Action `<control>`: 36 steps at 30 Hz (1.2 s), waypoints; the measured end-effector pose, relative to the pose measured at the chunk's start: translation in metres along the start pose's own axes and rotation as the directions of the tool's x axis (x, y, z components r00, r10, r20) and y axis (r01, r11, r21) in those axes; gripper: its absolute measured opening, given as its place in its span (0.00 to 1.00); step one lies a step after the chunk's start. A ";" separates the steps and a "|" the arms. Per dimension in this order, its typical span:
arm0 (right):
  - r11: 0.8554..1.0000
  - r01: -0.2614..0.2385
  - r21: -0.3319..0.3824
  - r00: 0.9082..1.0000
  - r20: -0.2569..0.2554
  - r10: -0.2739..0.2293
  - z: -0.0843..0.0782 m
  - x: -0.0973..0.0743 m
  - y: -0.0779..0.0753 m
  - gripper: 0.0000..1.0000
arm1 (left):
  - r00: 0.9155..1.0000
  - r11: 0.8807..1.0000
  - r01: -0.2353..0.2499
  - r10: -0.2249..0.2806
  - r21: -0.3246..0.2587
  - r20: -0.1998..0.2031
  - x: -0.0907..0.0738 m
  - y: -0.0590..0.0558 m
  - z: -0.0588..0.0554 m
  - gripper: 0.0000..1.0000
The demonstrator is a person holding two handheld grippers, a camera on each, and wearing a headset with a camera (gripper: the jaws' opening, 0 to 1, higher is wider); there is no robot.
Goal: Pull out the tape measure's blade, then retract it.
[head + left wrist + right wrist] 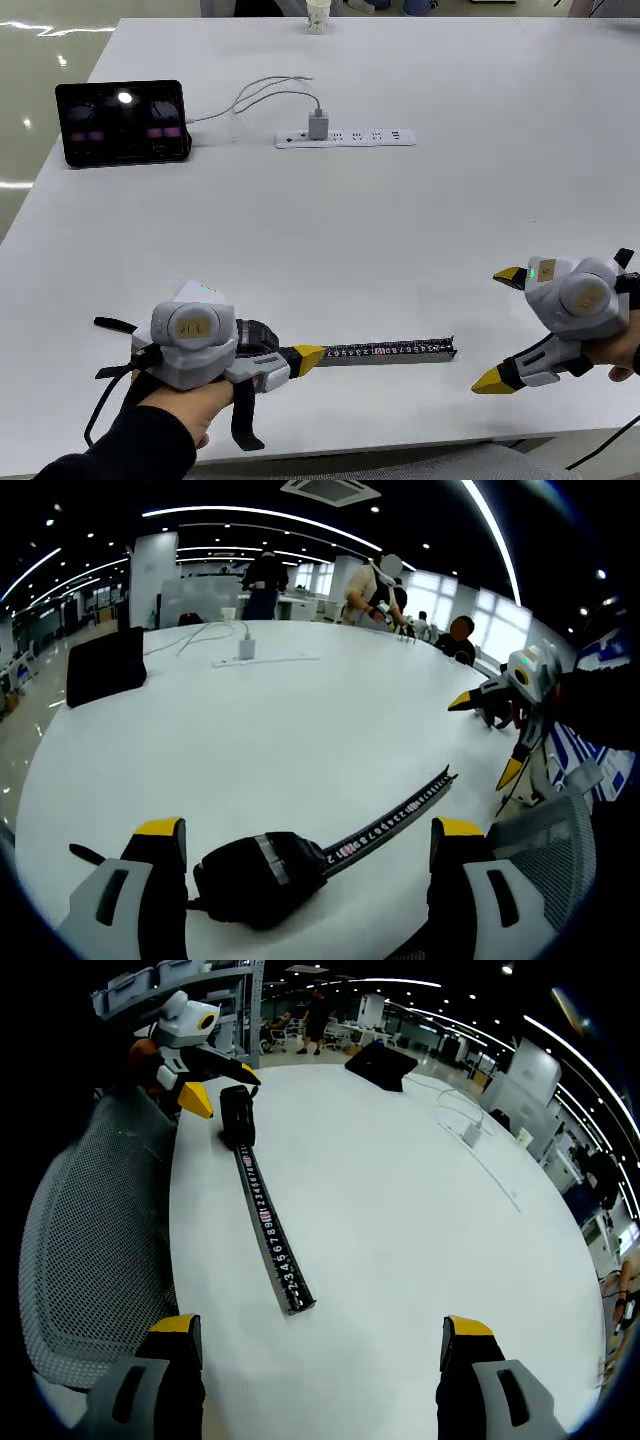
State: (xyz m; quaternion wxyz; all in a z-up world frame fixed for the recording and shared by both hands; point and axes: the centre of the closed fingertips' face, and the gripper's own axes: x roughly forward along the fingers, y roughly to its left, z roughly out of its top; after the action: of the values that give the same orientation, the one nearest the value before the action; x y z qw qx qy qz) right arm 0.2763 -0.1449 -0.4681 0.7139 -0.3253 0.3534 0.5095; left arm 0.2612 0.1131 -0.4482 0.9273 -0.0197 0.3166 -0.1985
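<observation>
One tape measure [260, 875], blade [390, 350] out on table [400, 220]. Two tools: left tool [308, 828] apart around it, right tool [322, 1324] apart.

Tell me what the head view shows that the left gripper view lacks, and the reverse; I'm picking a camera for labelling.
Head view adds: the hand gripping the left gripper. Left gripper view adds: a clear look at the black case lying between its open jaws, a mesh chair and people beyond the table. Shared: the blade pulled out flat on the white table, the open right gripper, the tablet and the power strip.
</observation>
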 end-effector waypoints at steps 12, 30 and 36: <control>0.997 -0.060 -0.049 0.998 -0.011 0.059 -0.004 0.022 -0.001 0.99 | 0.979 0.985 -0.171 0.169 0.005 0.117 0.002 0.019 0.005 0.99; 0.986 -0.139 -0.093 0.990 -0.050 0.135 -0.004 0.042 0.004 0.89 | 0.971 0.976 -0.207 0.214 -0.073 0.104 0.010 0.030 -0.022 0.99; 0.980 -0.172 -0.099 0.984 -0.066 0.166 -0.007 0.046 0.009 0.80 | 0.973 0.975 -0.206 0.213 -0.083 0.084 0.013 0.031 -0.028 0.99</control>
State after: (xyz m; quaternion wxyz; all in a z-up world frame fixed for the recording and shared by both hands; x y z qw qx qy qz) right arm 0.2775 -0.1253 -0.5111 0.6396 -0.3452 0.3731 0.5766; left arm 0.2651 0.1394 -0.4829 0.9554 -0.0293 0.2807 -0.0865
